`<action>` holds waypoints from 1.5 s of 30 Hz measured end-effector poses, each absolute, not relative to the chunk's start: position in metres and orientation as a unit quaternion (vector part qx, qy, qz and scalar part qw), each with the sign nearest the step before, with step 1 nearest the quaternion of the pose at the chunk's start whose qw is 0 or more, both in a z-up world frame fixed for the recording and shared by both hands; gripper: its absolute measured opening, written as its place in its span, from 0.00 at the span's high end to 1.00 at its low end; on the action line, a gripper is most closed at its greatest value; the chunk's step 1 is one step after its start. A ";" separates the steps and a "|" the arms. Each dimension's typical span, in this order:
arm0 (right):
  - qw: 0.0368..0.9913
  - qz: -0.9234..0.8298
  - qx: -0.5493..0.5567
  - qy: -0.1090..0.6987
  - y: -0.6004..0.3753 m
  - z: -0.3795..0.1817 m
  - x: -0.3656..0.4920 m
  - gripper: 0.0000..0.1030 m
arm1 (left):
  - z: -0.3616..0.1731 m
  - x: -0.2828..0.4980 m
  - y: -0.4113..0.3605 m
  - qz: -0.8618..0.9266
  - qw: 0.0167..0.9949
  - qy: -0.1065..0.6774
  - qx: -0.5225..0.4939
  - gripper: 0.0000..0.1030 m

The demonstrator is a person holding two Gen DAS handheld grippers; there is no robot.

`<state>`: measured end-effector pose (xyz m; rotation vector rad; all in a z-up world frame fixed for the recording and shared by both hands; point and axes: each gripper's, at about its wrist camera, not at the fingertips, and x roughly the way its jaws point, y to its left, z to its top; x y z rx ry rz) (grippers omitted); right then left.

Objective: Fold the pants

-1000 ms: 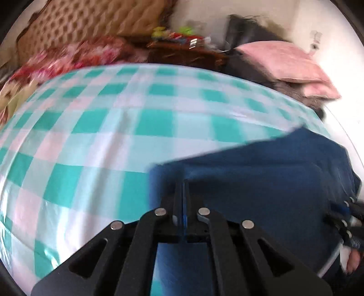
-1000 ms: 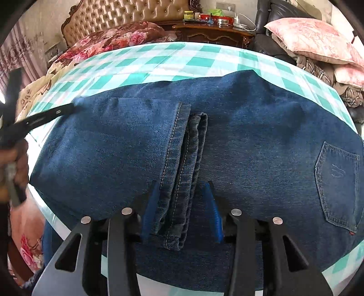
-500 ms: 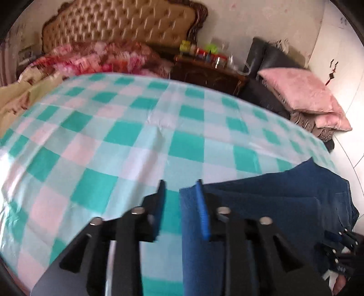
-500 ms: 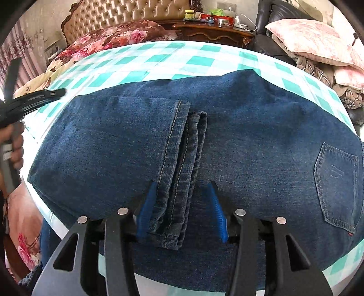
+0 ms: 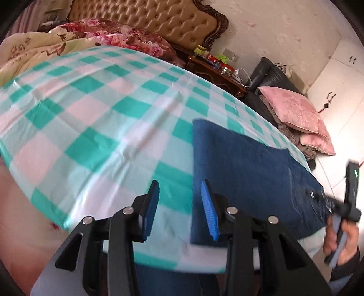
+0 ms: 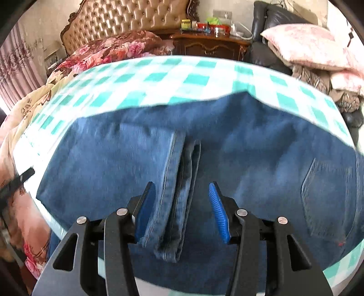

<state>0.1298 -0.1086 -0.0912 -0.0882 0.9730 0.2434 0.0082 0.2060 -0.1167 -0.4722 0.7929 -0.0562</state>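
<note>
Blue denim pants (image 6: 250, 159) lie folded flat on the green-and-white checked cloth (image 6: 159, 75). The leg hems (image 6: 179, 193) lie stacked on top, near the middle, and a back pocket (image 6: 325, 195) shows at the right. My right gripper (image 6: 182, 209) is open, its blue pads on either side of the hems without touching them. My left gripper (image 5: 179, 209) is open and empty above the cloth (image 5: 91, 118), just left of the pants' left edge (image 5: 238, 164). The right gripper's handle (image 5: 348, 205) shows at the far right in the left wrist view.
A tufted headboard (image 5: 159, 20) and a floral quilt (image 5: 109, 38) lie beyond the cloth. A dark wooden nightstand (image 6: 209, 45) carries several small items. Pink pillows (image 5: 293, 111) are stacked on a dark sofa at the right. The cloth's near edge (image 5: 159, 261) drops off below my left gripper.
My left gripper let go of the pants' edge, opened and drew back to the left. My right gripper opened wider and backed off a little from the hems.
</note>
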 end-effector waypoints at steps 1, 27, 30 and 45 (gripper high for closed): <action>0.878 0.114 -0.048 0.461 -0.104 -0.088 0.135 0.54 | -0.117 0.005 0.203 -0.033 0.895 0.383 -0.227 0.63; 0.882 0.056 -0.104 0.457 -0.085 -0.126 0.167 0.55 | -0.132 0.004 0.162 -0.046 0.894 0.410 -0.173 0.66; 0.882 0.058 -0.104 0.455 -0.085 -0.126 0.166 0.55 | -0.134 0.004 0.162 -0.046 0.894 0.411 -0.172 0.66; 0.884 0.060 -0.102 0.452 -0.086 -0.127 0.164 0.55 | -0.135 0.004 0.166 -0.051 0.891 0.410 -0.190 0.65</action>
